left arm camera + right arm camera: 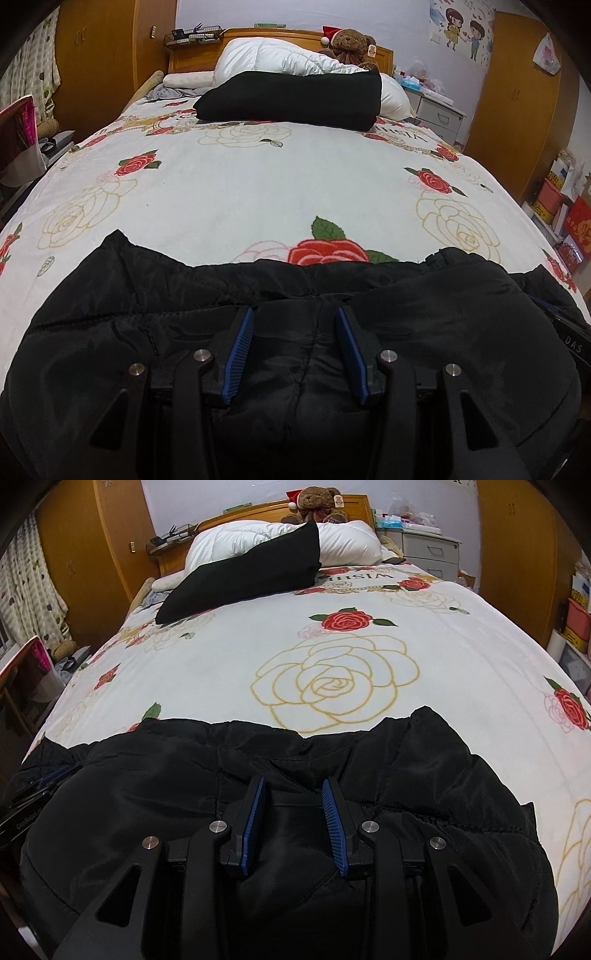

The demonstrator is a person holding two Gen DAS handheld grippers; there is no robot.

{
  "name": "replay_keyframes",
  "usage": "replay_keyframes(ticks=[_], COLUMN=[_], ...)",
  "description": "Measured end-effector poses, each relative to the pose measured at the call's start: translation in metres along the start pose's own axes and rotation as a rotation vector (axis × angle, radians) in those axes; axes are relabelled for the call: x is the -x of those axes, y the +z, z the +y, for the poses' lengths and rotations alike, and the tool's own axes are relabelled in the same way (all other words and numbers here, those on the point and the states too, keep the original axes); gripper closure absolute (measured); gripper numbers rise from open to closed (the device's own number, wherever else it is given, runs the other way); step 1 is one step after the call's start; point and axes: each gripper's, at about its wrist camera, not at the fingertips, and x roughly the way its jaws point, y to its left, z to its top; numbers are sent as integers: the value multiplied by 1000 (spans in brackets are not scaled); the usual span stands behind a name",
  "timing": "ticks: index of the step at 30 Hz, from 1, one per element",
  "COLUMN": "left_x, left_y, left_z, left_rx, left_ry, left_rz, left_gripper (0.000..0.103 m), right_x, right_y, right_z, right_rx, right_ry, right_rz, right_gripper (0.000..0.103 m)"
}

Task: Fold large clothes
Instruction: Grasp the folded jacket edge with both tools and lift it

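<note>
Two hand-held grippers over a black jacket on the bed

Left hand-held gripper [294,314] and right hand-held gripper [292,782] both hover agape, empty, above the jacket [110,332] at the bed's [258,177] near edge; its lower part is cut off, its folds hard to read.

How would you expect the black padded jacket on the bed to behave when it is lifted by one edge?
The black padded jacket will probably flop and drape, since it already lies creased and rumpled. Its shiny shell may slip between the pads. The quilted padding suggests bulk more than weight, so folds may spring open.
</note>
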Motion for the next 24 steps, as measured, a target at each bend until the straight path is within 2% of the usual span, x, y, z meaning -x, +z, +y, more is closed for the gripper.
replay_keyframes(ticks=[5, 7, 9, 11, 12, 13, 15, 24], left_x=[17, 42, 70, 83, 81, 71, 53, 26], left_y=[16, 22, 25, 25, 23, 19, 8, -4], left_z=[-2, 8, 26, 50, 63, 78, 97, 96], left_rx=[-36, -39, -29, -12, 3, 32, 80, 104], left_ry=[13, -4, -1, 43, 68, 92, 73, 75], left_rz=[66, 36, -35, -73, -64, -23, 31, 19], left_gripper=[53, 54, 53, 53, 54, 54, 52, 51], right_x=[22, 55, 77, 87, 83, 74, 64, 36], right_y=[17, 21, 18, 9, 3, -3, -10, -11], right_z=[2, -4, -14, -31, -42, -52, -60, -59], right_rx=[-2, -8, -15, -39, -54, -72, -87, -68], right_ry=[-8, 11, 5, -16, -38, -46, -36, -60], right_rz=[52, -7, -49, -54, -32, -2, 5, 8], right_gripper=[71, 71, 70, 71, 71, 71, 71, 71])
